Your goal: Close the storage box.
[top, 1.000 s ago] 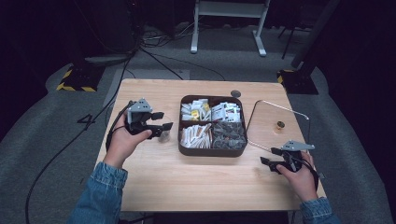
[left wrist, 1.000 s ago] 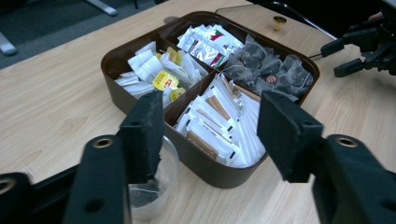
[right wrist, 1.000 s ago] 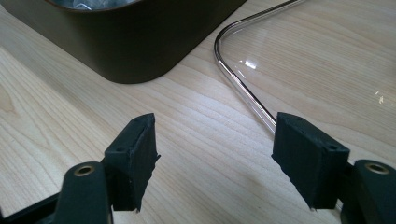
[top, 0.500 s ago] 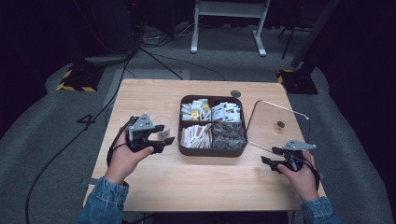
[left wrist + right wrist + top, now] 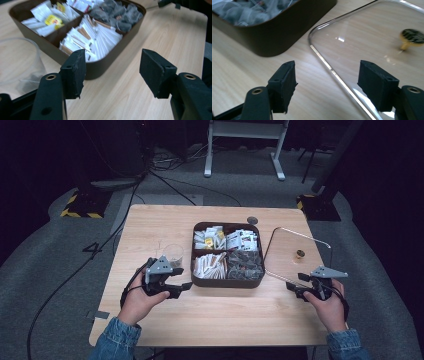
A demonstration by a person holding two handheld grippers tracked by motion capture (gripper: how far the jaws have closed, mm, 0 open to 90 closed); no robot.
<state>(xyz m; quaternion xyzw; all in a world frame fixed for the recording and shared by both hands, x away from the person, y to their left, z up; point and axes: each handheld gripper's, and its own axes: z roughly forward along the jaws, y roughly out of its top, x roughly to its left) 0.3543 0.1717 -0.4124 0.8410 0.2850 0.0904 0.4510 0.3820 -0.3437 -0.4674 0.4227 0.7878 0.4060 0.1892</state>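
Observation:
A brown tray with four compartments of packets and sachets sits mid-table. A clear glass stands just left of it. My left gripper hovers low near the tray's front left corner, open with nothing between its jaws. In the left gripper view the gripper faces the tray wall, with the glass at the left. My right gripper rests open at the near edge of the clear lid. In the right gripper view the gripper straddles the lid's rim, touching nothing.
The lid's small gold knob points up; the knob lies at the far right in the right gripper view, the tray corner at the left. A small round disc lies behind the tray. Bare wood stretches along the table's front.
My left hand has drawn back toward the near edge and sunk lower, uncovering the glass beside the tray. The right hand has stayed put.

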